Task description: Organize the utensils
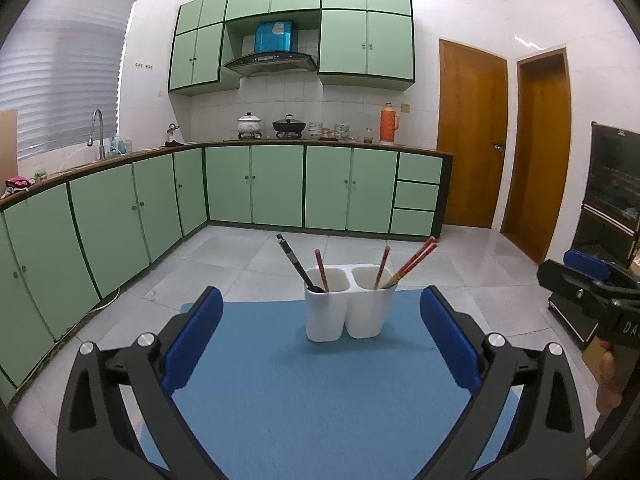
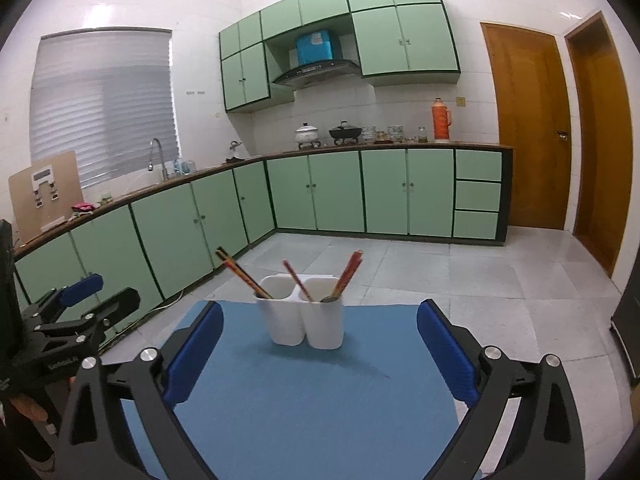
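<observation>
On the blue mat (image 1: 288,380) covering the table stands a white two-compartment holder (image 1: 350,306), upright near the mat's far edge. Its left cup holds a black-handled utensil (image 1: 298,266) leaning up and left, plus one red chopstick (image 1: 322,270) nearly upright; the right cup holds red chopsticks (image 1: 412,264) slanting up and right (one stands steeper). Both the left hand-held gripper (image 1: 320,336) and right hand-held gripper (image 2: 318,344) gape wide, released, short of the holder.
</observation>
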`<state>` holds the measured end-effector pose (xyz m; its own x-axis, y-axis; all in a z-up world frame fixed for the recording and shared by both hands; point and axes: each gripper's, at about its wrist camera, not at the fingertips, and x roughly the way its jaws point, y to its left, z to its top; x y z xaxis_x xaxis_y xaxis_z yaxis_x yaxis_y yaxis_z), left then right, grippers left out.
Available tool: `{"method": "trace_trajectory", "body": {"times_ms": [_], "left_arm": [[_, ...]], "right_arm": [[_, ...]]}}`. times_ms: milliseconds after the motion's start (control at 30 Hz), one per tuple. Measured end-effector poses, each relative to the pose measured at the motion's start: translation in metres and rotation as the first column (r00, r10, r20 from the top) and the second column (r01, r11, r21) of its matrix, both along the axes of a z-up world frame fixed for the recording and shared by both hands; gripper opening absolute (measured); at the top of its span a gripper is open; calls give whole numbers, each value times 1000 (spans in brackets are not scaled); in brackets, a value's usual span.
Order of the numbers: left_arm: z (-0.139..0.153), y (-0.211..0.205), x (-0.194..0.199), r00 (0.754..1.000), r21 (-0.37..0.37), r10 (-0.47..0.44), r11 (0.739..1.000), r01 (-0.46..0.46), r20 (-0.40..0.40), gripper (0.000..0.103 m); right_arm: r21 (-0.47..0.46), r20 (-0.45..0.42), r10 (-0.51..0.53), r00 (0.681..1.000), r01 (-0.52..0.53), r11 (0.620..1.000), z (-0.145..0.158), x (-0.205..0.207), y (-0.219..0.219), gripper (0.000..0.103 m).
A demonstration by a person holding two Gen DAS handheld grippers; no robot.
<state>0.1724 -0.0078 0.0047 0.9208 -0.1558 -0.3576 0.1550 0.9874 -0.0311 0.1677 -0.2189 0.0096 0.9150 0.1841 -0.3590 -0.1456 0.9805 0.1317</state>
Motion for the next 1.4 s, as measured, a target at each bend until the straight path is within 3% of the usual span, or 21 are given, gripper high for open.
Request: {"method": "trace_trajectory", "body": {"times_ms": [733,1400], "left_arm": [[20,-9,-75,998,24,-13,1000,12,67,96],[17,-2,-88,998,12,-4,1000,3,62,96]], "right_arm": [[-27,76,43,996,-41,999,20,-66,21,97],[-39,71,66,995,-63,997,14,-72,33,97]]}}
